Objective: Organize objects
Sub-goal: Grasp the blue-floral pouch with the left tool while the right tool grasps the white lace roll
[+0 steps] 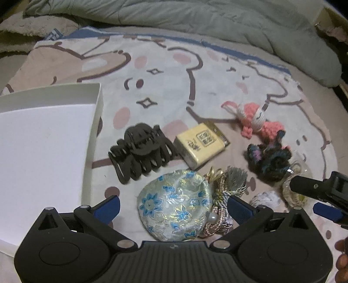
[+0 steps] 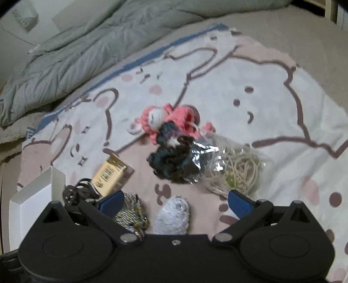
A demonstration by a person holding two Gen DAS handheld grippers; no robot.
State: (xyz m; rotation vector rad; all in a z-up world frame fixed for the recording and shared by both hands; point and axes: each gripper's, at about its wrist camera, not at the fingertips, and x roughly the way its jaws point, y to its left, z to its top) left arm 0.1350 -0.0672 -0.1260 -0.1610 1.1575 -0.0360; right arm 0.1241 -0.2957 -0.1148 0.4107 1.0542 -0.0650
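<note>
My left gripper (image 1: 174, 204) is open, its blue pads either side of a blue-flowered brocade pouch (image 1: 174, 204) with a tassel cord (image 1: 226, 185). Beyond lie a black hair claw (image 1: 141, 152), a yellow box (image 1: 202, 144), a pink crochet doll (image 1: 256, 122) and a dark crochet scrunchie (image 1: 269, 159). A white open box (image 1: 43, 148) sits at the left. My right gripper (image 2: 176, 201) is open above a grey fluffy ball (image 2: 174, 215); it also shows at the right edge of the left wrist view (image 1: 322, 196). A clear bag of cord (image 2: 235, 172) lies ahead of it.
Everything lies on a cartoon-bear print blanket (image 1: 165, 87) on a bed. A bunched grey-green duvet (image 1: 195, 19) runs along the far side. The white box corner (image 2: 39, 191) shows at the left of the right wrist view.
</note>
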